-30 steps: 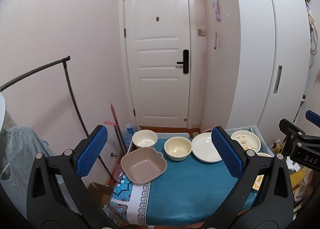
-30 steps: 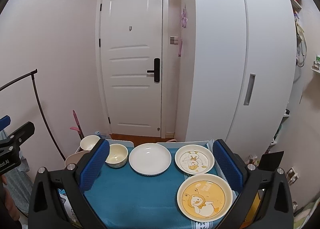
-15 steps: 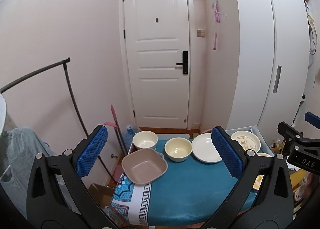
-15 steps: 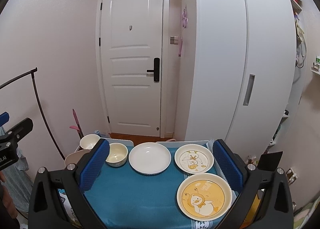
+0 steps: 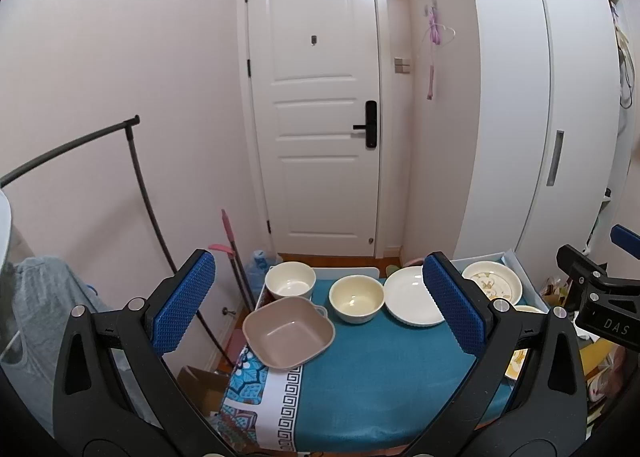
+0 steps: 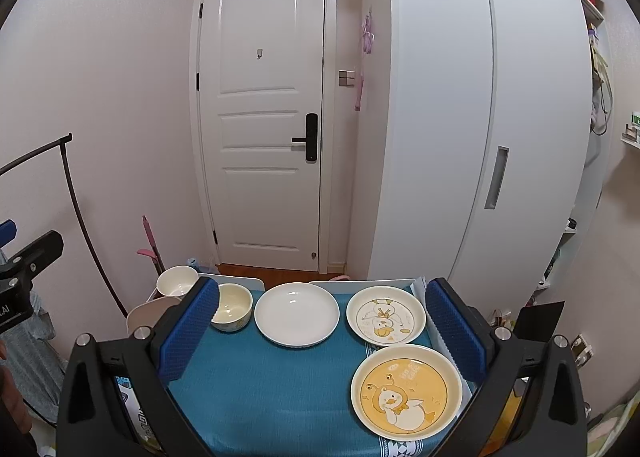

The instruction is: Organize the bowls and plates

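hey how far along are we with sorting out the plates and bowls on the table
Nothing looks sorted yet. The pink square bowl, white bowl, cream bowl, plain white plate, pale duck plate and yellow duck plate all sit apart on the blue cloth. The left claw and right claw are open and empty. All the stacking remains.

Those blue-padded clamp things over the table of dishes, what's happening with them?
A person holds a two-finger gripper in each hand above a table with a teal cloth. Both the left gripper and right gripper have their jaws wide open and hold nothing. Every dish sits untouched: a square pinkish-brown bowl, two round cream bowls, a plain white plate and two duck-print plates. Sorting hasn't begun.
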`<action>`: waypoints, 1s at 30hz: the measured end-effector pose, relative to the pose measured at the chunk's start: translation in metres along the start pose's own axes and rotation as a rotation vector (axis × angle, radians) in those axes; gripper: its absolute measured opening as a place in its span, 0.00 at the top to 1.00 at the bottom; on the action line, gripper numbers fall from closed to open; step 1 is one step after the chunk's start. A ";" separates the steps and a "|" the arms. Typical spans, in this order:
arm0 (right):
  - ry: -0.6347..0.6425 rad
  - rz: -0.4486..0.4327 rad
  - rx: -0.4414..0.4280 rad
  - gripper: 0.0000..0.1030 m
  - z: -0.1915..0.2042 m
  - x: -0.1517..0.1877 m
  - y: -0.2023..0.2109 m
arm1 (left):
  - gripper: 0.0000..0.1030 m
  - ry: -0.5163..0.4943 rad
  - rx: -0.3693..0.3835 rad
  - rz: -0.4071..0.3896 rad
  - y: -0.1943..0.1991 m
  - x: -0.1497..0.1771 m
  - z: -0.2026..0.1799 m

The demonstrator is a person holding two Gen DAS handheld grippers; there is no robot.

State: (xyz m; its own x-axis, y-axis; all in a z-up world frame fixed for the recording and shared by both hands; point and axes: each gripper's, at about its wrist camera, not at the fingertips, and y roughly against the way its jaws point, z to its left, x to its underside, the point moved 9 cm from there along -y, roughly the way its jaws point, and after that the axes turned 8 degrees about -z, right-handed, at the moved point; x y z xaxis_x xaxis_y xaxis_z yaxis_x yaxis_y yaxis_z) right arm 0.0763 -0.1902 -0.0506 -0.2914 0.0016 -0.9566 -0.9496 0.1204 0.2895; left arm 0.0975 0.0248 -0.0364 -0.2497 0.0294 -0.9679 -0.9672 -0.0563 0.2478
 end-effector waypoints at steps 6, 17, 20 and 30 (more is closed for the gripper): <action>0.001 0.003 0.000 0.00 -0.001 0.000 -0.002 | 0.00 -0.001 -0.003 0.001 -0.001 0.000 -0.001; 0.001 0.006 0.001 0.00 -0.001 0.001 -0.003 | 0.00 -0.001 -0.006 0.004 -0.004 -0.002 -0.001; 0.000 0.008 0.003 0.00 -0.001 0.001 -0.003 | 0.00 0.000 -0.005 0.004 -0.005 -0.002 -0.001; -0.002 0.001 0.005 0.00 -0.001 0.001 -0.002 | 0.00 0.000 -0.006 0.002 -0.005 -0.002 -0.002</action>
State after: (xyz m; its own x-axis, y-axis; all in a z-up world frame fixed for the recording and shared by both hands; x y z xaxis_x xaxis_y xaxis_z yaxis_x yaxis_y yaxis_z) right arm 0.0776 -0.1912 -0.0526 -0.2924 0.0038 -0.9563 -0.9486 0.1258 0.2906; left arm 0.1033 0.0226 -0.0359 -0.2512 0.0296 -0.9675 -0.9665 -0.0620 0.2490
